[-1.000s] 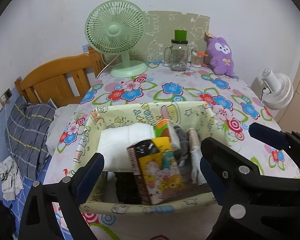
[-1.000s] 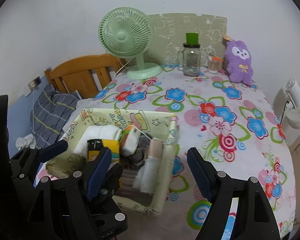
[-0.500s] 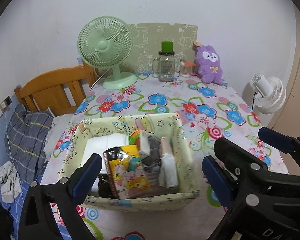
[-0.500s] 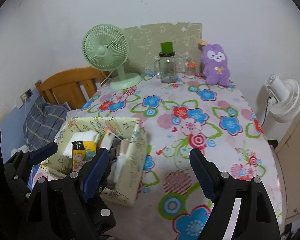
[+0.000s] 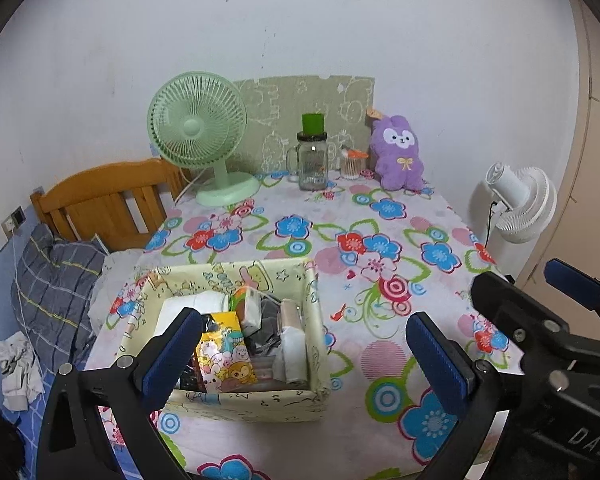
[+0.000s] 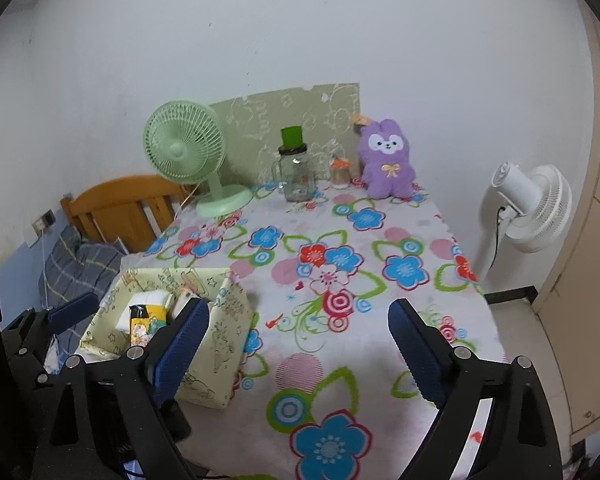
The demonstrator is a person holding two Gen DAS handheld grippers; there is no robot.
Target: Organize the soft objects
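Note:
A pale yellow cartoon-print fabric box [image 5: 311, 292] stands on the near left of the flowered table [image 5: 379, 360]. It holds a white folded cloth [image 5: 188, 304], a yellow cartoon pack [image 5: 224, 356], grey and white soft items. The box also shows in the right wrist view [image 6: 228, 320]. A purple plush rabbit [image 5: 397, 152] sits at the table's far edge; it shows in the right wrist view too [image 6: 385, 160]. My left gripper [image 5: 300, 356] is open and empty, above the box's near side. My right gripper [image 6: 296, 344] is open and empty, right of the box.
A green desk fan [image 5: 198, 136], a glass jar with green lid [image 5: 312, 160] and a small cup [image 5: 351, 164] stand at the back. A white fan [image 5: 519, 204] stands right of the table. A wooden bed head [image 5: 104, 196] and a pillow [image 5: 52, 280] lie left.
Both grippers have pulled back and up from the box, so it looks smaller and more of the table shows. Both stay open and empty.

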